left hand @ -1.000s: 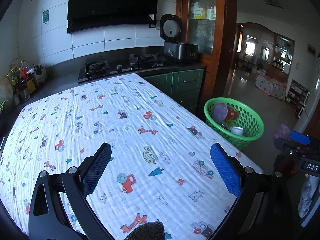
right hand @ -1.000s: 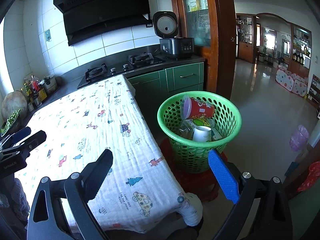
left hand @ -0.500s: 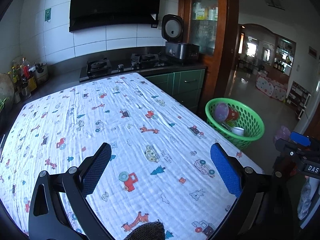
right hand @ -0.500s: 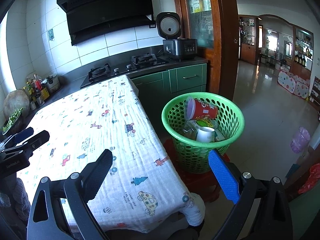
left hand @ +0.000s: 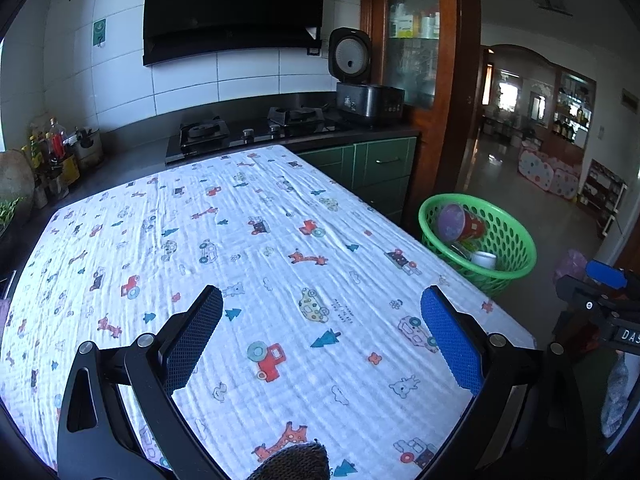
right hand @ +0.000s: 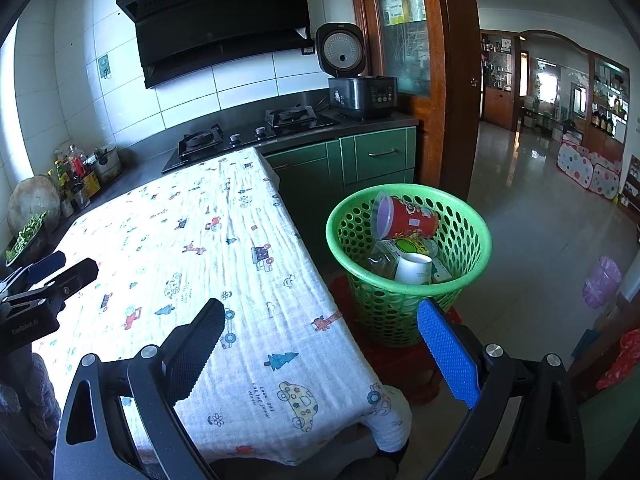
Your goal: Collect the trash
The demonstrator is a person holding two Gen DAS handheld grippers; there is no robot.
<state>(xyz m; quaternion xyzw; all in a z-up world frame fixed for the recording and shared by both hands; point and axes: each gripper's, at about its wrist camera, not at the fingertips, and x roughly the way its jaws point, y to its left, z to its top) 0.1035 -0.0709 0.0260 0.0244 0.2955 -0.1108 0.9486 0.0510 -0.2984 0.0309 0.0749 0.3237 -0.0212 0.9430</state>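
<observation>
A green perforated basket (right hand: 476,236) stands on the floor beside the table's right edge; it also shows in the left wrist view (left hand: 520,240). Inside lie a red cup with a clear lid (right hand: 408,218), a white paper cup (right hand: 414,268), a clear plastic bottle (right hand: 378,258) and a green-labelled wrapper (right hand: 410,246). My left gripper (left hand: 322,302) is open and empty above the near part of the table. My right gripper (right hand: 322,320) is open and empty over the table's right corner, short of the basket.
The table wears a white cloth with cartoon prints (left hand: 240,240). Behind it a dark counter holds a gas hob (left hand: 248,128), an open rice cooker (left hand: 360,80) and bottles (left hand: 52,152) at left. Green cabinets (right hand: 360,164) and a wooden doorframe (right hand: 456,80) lie beyond the basket.
Both grippers have drifted slightly back and up, so the table and basket sit a little lower in view. Both stay open and empty.
</observation>
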